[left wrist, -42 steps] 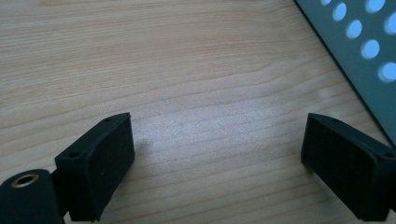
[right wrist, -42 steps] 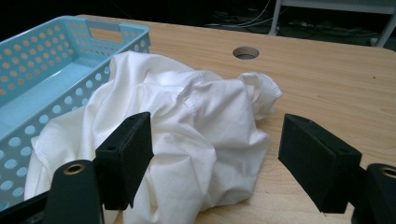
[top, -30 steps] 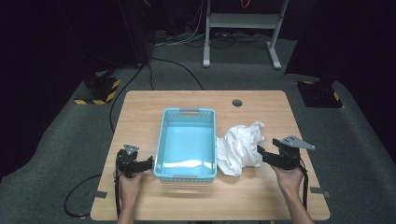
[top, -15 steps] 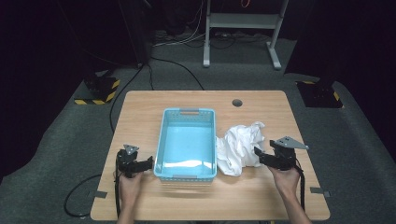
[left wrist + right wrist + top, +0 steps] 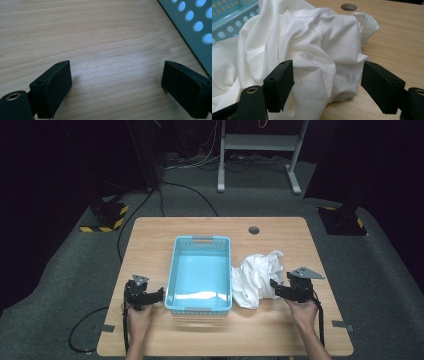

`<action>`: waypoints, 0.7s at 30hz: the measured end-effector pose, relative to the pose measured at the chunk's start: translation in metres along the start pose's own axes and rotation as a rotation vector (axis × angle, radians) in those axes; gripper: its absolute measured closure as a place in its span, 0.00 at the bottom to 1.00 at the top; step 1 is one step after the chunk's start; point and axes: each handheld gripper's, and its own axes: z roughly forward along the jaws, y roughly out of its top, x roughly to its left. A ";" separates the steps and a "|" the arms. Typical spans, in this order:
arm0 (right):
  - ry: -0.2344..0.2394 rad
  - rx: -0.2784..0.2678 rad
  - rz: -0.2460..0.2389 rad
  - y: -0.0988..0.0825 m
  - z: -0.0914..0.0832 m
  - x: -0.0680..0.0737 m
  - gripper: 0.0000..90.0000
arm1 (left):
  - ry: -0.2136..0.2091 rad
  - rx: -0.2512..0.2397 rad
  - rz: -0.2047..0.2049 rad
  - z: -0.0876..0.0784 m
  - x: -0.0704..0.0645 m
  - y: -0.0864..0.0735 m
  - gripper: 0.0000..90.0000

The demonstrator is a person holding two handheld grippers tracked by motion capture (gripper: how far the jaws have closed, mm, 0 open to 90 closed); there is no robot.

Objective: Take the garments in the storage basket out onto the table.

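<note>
From above, a crumpled white shirt (image 5: 257, 277) lay on the wooden table (image 5: 280, 330) beside a blue basket (image 5: 201, 275); the left gripper (image 5: 116, 82) had its fingers apart over bare wood, and the right gripper (image 5: 327, 86) had its fingers apart around the shirt's folds.

Bare tabletop (image 5: 165, 227) lies open behind and in front of the basket (image 5: 201, 272). The crumpled white cloth (image 5: 256, 277) blocks the strip right of it, touching its wall.
</note>
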 end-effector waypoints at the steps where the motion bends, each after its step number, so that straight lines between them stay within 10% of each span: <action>1: -0.002 0.005 -0.004 0.000 0.001 0.000 0.29 | 0.000 0.000 0.000 0.000 0.000 0.000 0.11; 21: -0.009 0.047 0.002 -0.003 0.015 -0.001 0.28 | 0.000 0.000 0.000 0.000 0.000 0.000 0.11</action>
